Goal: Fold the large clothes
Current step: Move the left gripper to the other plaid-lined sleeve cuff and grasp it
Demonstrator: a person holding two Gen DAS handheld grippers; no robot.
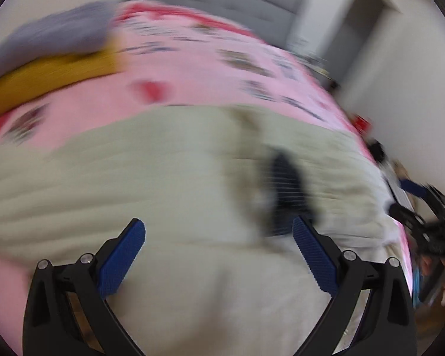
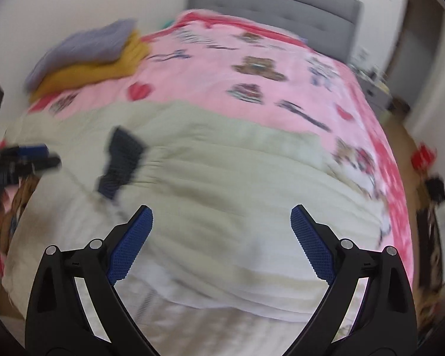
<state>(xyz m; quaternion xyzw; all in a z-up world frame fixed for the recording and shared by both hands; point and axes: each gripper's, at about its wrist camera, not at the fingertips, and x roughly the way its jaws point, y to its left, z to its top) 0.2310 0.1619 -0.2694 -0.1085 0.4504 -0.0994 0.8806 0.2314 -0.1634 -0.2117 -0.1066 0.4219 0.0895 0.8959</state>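
Observation:
A large cream ribbed garment (image 1: 151,184) lies spread across the near part of a pink patterned bed; it also shows in the right wrist view (image 2: 237,184). It has a dark patch (image 1: 284,184) on it, also in the right wrist view (image 2: 120,160). My left gripper (image 1: 219,231) is open and empty above the garment. My right gripper (image 2: 221,216) is open and empty above it too. The left gripper shows at the left edge of the right wrist view (image 2: 23,160). Both views are motion-blurred.
The pink bedspread (image 2: 222,68) with bear prints covers the bed. A folded stack, a grey piece (image 2: 89,47) on a mustard one (image 2: 103,71), sits at the far left. A grey headboard (image 2: 276,9) stands behind. Floor clutter lies off the right edge (image 2: 430,184).

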